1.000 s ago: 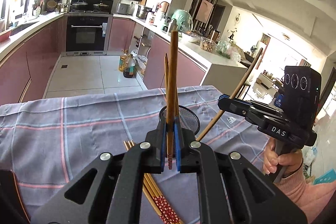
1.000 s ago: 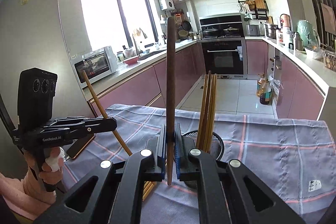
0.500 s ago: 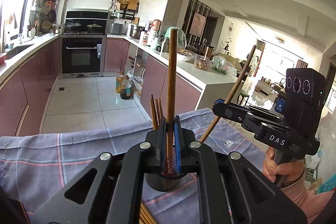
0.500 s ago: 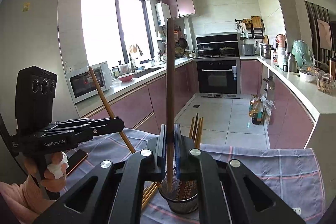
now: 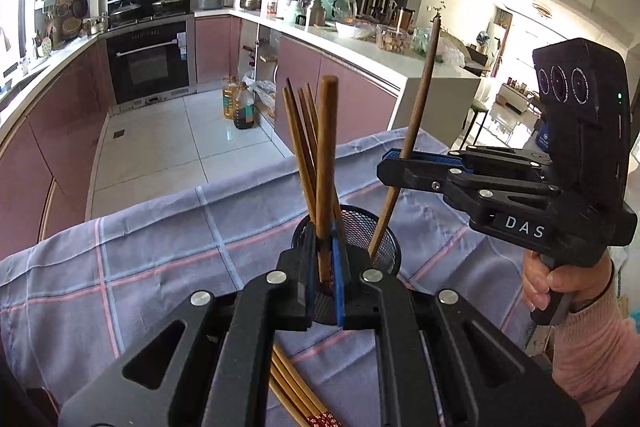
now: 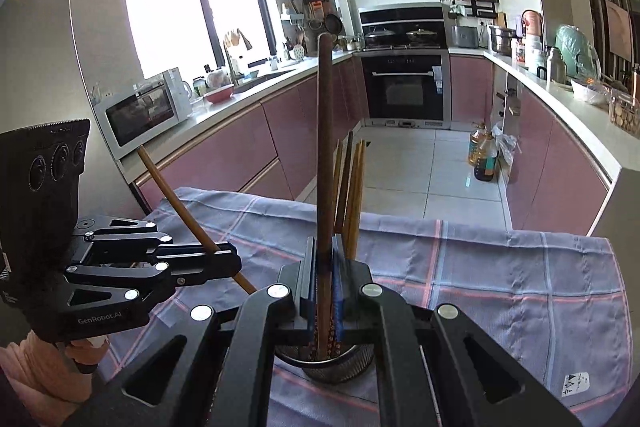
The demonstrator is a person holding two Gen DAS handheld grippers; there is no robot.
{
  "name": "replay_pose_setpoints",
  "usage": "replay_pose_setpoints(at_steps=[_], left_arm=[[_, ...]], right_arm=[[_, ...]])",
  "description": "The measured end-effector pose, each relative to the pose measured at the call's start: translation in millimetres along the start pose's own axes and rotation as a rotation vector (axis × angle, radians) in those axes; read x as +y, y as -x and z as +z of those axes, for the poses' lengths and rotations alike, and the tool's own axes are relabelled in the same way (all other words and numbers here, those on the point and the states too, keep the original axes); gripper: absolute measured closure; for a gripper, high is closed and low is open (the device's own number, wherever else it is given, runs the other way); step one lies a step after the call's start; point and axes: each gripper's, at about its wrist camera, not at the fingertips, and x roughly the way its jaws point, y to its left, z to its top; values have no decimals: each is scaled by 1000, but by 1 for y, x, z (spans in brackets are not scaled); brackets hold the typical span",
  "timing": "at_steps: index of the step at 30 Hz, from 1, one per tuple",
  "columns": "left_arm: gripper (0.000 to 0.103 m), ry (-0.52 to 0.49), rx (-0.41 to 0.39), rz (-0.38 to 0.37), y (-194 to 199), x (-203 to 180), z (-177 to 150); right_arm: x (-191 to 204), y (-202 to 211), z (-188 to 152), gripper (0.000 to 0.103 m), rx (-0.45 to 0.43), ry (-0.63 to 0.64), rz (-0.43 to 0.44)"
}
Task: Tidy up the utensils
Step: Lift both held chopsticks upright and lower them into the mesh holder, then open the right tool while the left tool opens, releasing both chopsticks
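Chopsticks: several stood upright in the mesh holder (image 5: 362,227); loose chopsticks (image 5: 298,393) lay flat on the table near the left tongs.
Mesh holder: stood on the checked cloth (image 5: 132,259) covering the table, directly beneath both tongs.
Left tongs (image 5: 325,275): clenched on one chopstick (image 5: 326,163), its lower end at the holder's mouth.
Right tongs (image 6: 326,287): clenched on a second chopstick (image 6: 325,147), held nearly upright, its patterned tip just inside the holder's rim.
Progress: judged partly done; some chopsticks were stowed, two were at the point of insertion, and the loose ones on the cloth remained.
Clearance: both tongs crowded the same small opening, and the standing chopsticks leaned close to the incoming ones, so room to lower them appeared tight.
Edges: the cloth's far edge hung over the table edge just beyond the holder; open floor lay past it.
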Motion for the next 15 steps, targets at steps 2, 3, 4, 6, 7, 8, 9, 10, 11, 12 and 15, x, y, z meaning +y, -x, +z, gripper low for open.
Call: replay_pose_setpoints(at_steps=[2,3,4,6,7,8,9,10,11,12,15], left_arm=[[95,0,26,-6,-10,3,-1],[95,6,38,-14,-13,6,-2],[95,11,43,-14,-17,8,-2],[95,14,50,-13,-24,11,0],[95,16,51,-11,-26,12,1],[95,18,52,-9,-28,12,3],[95,17,52,-10,-30,11,5],[95,18,52,-9,-32,10,7],[95,21,50,-7,-35,10,9],[94,24,46,-6,-36,10,10],[85,47,26,-15,-37,11,12]], right_arm=[[0,-7,-1,97,20,-4,-4],[0,-10,-2,97,30,-5,-6],[0,-12,-3,97,35,-9,-8],[-2,-17,-3,97,44,-19,-11],[-3,-20,-3,97,48,-26,-12],[-4,-22,-3,97,50,-33,-13],[-6,-25,-3,97,51,-38,-12],[-6,-26,-3,96,52,-45,-13],[-7,-28,-4,95,52,-52,-14],[-7,-28,-5,95,53,-58,-15],[-9,-30,-8,94,51,-80,-16]])
